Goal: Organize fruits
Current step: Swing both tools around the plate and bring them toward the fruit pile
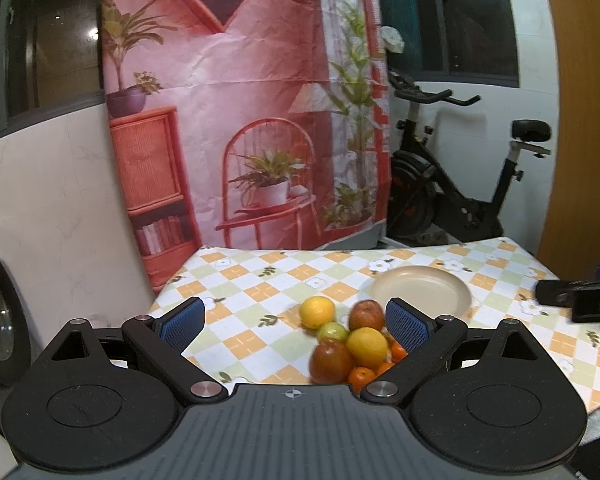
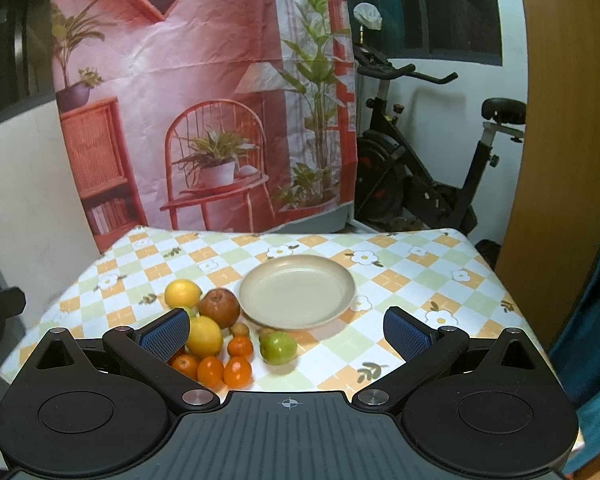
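Right wrist view: checked floral tablecloth (image 2: 400,280), printed backdrop (image 2: 204,92) and exercise bike (image 2: 428,160) behind. Fruit pile (image 2: 216,336) lies left of the empty plate (image 2: 296,292). Both grippers' jaws gape wide, holding nothing. No legible writing.

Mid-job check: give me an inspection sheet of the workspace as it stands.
Surface: table under a checked floral cloth.
Job's things: beige plate holds no fruit; left of it lie two lemons, red apples, small oranges and two small brown fruits; green apple sits just in front of the plate.
Clutter: nothing seen.
Grippers: left gripper open, holding nothing; right gripper open, holding nothing.
Cables: nothing seen.
Surroundings: printed backdrop behind the table, exercise bike to the right.
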`<state>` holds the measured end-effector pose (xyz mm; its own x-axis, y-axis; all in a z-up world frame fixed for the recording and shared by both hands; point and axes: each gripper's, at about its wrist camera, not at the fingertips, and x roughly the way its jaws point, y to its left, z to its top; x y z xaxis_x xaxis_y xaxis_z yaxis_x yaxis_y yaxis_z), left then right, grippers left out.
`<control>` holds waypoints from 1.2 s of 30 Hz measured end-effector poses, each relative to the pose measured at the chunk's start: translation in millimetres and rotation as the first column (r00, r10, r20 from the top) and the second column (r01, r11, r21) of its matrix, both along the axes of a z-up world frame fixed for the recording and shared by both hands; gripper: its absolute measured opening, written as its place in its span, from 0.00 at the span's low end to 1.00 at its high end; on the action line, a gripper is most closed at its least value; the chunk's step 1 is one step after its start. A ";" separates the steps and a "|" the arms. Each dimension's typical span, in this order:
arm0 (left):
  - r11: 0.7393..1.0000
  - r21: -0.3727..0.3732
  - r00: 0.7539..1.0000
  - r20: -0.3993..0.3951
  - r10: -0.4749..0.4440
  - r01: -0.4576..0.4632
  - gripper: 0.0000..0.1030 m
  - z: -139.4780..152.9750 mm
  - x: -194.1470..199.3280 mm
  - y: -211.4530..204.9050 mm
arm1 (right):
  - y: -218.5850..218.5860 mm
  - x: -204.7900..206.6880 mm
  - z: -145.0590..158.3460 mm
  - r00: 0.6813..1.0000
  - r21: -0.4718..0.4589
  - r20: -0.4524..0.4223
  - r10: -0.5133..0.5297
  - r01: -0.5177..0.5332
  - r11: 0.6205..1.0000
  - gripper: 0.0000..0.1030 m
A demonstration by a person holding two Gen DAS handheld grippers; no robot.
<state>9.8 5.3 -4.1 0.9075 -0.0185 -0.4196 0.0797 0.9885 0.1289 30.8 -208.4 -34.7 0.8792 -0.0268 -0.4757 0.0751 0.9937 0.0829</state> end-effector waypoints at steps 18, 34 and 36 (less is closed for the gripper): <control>0.999 -0.053 0.996 0.090 -0.002 0.006 0.95 -16.5 71.3 3.0 | -44.2 87.9 -30.3 0.985 0.012 0.167 -0.031 0.029 1.000 1.00; 0.997 -0.077 1.000 -0.001 -0.018 0.017 0.92 -39.4 153.2 4.6 | -66.6 155.0 -94.9 0.985 0.186 0.150 -0.087 0.058 0.981 1.00; 0.995 -0.084 0.998 -0.025 -0.054 0.052 0.90 -42.7 159.5 4.3 | -70.9 158.6 -100.3 0.986 0.185 0.148 -0.078 0.050 0.982 1.00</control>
<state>169.3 9.6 -46.8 0.8927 -0.1018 -0.4391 0.1344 0.9900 0.0435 189.4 -279.3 -135.1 0.9416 -0.0118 -0.3366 0.1103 0.9551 0.2751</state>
